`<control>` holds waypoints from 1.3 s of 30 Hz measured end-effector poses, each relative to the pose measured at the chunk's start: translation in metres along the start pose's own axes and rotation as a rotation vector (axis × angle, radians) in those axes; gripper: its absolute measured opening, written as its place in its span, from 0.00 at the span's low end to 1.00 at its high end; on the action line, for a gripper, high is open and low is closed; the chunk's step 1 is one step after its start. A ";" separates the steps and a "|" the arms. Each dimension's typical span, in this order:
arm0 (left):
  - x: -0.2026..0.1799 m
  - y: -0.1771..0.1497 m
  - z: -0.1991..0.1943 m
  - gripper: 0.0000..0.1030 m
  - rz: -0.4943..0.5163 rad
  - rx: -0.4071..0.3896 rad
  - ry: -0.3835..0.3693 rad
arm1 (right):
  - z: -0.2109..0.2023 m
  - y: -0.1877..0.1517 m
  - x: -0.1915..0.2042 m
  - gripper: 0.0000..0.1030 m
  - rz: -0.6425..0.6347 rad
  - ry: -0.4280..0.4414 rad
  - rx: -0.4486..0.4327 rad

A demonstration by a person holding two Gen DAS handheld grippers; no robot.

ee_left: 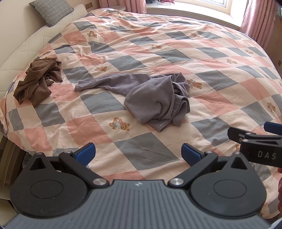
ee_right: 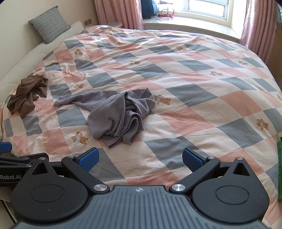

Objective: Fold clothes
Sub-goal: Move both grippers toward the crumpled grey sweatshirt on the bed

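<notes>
A crumpled grey garment (ee_left: 155, 98) (ee_right: 116, 112) lies in the middle of the bed, one sleeve stretched out to the left. A brown garment (ee_left: 37, 81) (ee_right: 26, 95) sits bunched near the bed's left edge. My left gripper (ee_left: 138, 155) hovers open over the near part of the bed, short of the grey garment, with nothing between its blue pads. My right gripper (ee_right: 140, 160) is open too, empty, just to the right of the left one; its side shows in the left wrist view (ee_left: 255, 139).
The bed carries a checked pink, grey and cream quilt (ee_left: 158, 52) (ee_right: 193, 79) with bear prints. A grey pillow (ee_left: 52, 10) (ee_right: 49, 24) leans at the headboard, far left. Pink curtains (ee_right: 119, 12) and a window sill lie beyond. Something green (ee_right: 279, 169) shows at the right edge.
</notes>
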State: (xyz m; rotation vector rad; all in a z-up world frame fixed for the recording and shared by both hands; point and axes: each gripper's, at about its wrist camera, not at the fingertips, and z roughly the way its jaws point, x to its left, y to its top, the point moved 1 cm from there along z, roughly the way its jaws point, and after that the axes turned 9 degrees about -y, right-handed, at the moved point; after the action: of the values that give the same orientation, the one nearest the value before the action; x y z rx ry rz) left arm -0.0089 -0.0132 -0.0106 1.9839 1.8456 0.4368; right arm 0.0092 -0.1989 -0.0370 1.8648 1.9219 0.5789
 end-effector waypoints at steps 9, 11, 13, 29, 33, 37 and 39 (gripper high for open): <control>0.031 0.013 0.013 0.99 0.036 0.025 -0.035 | 0.006 0.003 0.026 1.00 0.030 -0.029 0.029; 0.039 0.017 0.016 0.99 0.046 0.032 -0.044 | 0.008 0.004 0.033 1.00 0.041 -0.040 0.036; 0.048 0.022 0.020 0.99 0.061 0.039 -0.055 | 0.010 0.005 0.040 1.00 0.060 -0.054 0.046; 0.091 0.059 0.043 0.99 0.185 0.061 -0.129 | 0.023 0.017 0.087 1.00 0.172 -0.137 0.068; 0.100 0.065 0.047 0.99 0.203 0.064 -0.150 | 0.023 0.020 0.095 1.00 0.189 -0.158 0.068; 0.107 0.070 0.050 0.99 0.220 0.065 -0.169 | 0.023 0.021 0.103 1.00 0.204 -0.177 0.068; 0.111 0.072 0.052 0.99 0.226 0.067 -0.177 | 0.024 0.022 0.107 1.00 0.212 -0.186 0.070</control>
State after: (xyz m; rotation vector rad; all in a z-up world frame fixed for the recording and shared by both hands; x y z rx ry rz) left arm 0.0881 0.0901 -0.0256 2.2097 1.5555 0.2549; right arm 0.0371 -0.0909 -0.0451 2.1026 1.6585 0.3879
